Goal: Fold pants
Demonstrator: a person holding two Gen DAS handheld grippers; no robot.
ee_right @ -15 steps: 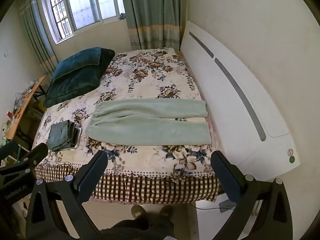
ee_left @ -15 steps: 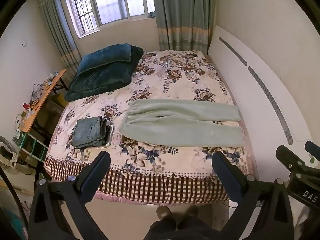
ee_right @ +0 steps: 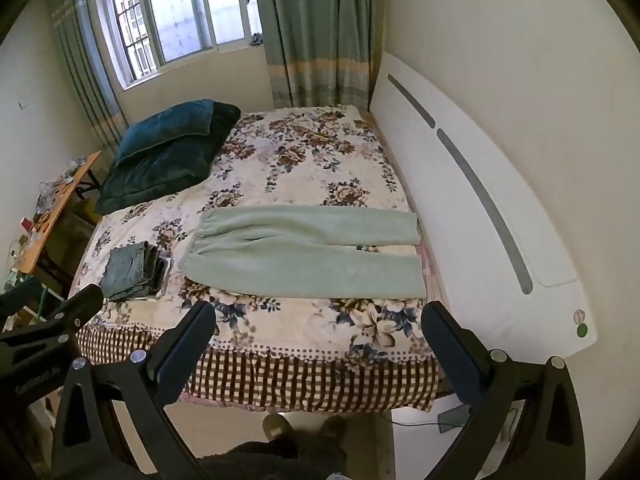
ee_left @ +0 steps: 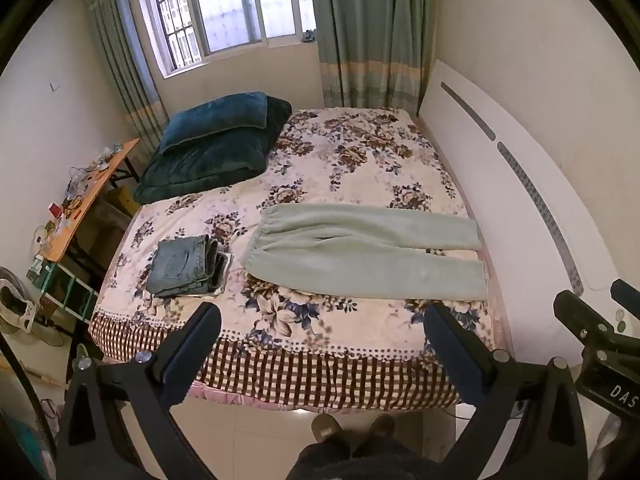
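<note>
Pale green pants [ee_left: 360,252] lie flat across the floral bed, waistband to the left, both legs stretched to the right; they also show in the right wrist view [ee_right: 304,252]. My left gripper [ee_left: 320,336] is open and empty, held above the bed's near edge, well short of the pants. My right gripper [ee_right: 318,334] is also open and empty, at the same distance. Part of the right gripper shows at the right edge of the left wrist view [ee_left: 596,336].
A folded pair of jeans [ee_left: 184,266] lies left of the pants. Dark teal pillows [ee_left: 216,148] sit at the far left of the bed. A white headboard [ee_left: 520,200] stands at the right. A cluttered wooden table [ee_left: 88,196] stands at the left. My feet [ee_left: 348,430] are on the floor below.
Both grippers have shifted very slightly; the pants and jeans have not moved.
</note>
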